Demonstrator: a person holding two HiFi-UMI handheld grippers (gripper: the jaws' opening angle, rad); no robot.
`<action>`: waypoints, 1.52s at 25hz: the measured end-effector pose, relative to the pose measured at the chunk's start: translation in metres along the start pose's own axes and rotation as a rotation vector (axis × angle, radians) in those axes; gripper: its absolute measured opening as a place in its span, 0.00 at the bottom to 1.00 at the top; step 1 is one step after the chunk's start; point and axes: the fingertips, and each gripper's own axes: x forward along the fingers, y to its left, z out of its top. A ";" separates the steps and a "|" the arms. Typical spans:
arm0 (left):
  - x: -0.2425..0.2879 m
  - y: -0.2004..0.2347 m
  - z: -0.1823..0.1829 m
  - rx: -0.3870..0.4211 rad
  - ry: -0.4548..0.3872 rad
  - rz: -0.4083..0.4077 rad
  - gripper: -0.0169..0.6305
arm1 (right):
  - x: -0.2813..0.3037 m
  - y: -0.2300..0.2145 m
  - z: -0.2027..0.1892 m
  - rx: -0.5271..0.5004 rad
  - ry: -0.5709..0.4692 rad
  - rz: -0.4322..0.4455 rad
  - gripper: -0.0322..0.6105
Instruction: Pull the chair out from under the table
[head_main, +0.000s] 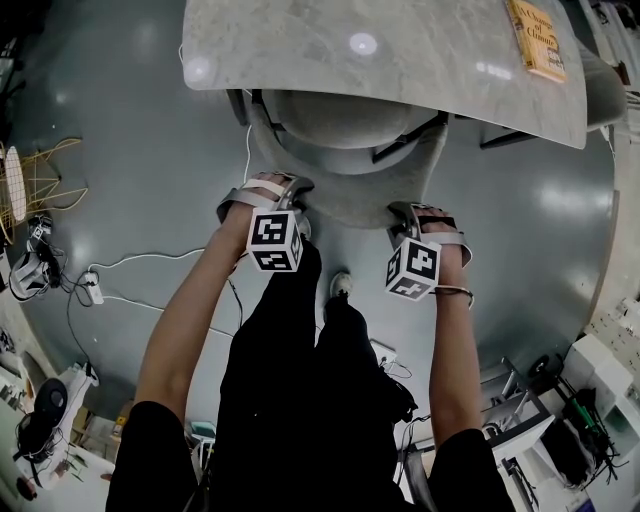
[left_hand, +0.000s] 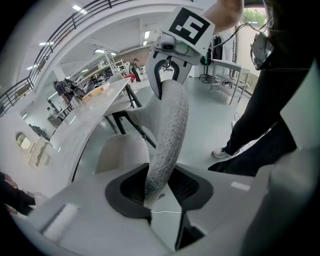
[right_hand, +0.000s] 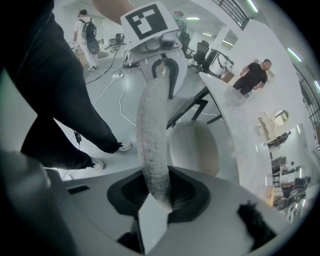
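Grey polished floor (head_main: 120, 150) fills most of the head view, though the person's black-clad legs (head_main: 300, 380) hide its lower middle. The pale marble table (head_main: 400, 60) is cut off along the top of the frame, so its far side cannot be seen. Its top covers the front of the chair's seat and most of the dark frame, of which only short black struts show below the near edge.

The chair (head_main: 350, 195) sits partly under that near edge, its rounded seat tucked beneath the top and its curved backrest standing out toward the person. The backrest is a thin, bent shell in speckled light grey fabric with a coarse weave, and the seat looks smoother and paler.

In the head view, marker cubes and hands hide the jaws of both grippers. The left gripper (left_hand: 160, 187) is clamped on the rim of the backrest near its left end, the fabric edge running up between its dark pads. The right gripper (right_hand: 157, 192) is closed on the same rim toward its right end. Each gripper shows in the other's view, at the far end of the rim.

An orange book (head_main: 535, 38) lies on the table's right corner, its title too small to read. White cables (head_main: 150, 262) trail over the floor on the left.
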 end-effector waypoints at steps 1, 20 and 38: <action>0.000 -0.002 0.000 -0.002 0.001 -0.001 0.21 | 0.000 0.001 -0.001 0.000 0.001 0.001 0.20; -0.001 -0.034 0.008 -0.021 0.011 -0.016 0.21 | -0.006 0.032 -0.006 -0.002 0.004 0.011 0.20; -0.004 -0.081 0.019 -0.011 0.038 -0.027 0.21 | -0.016 0.076 -0.013 -0.012 -0.006 0.024 0.20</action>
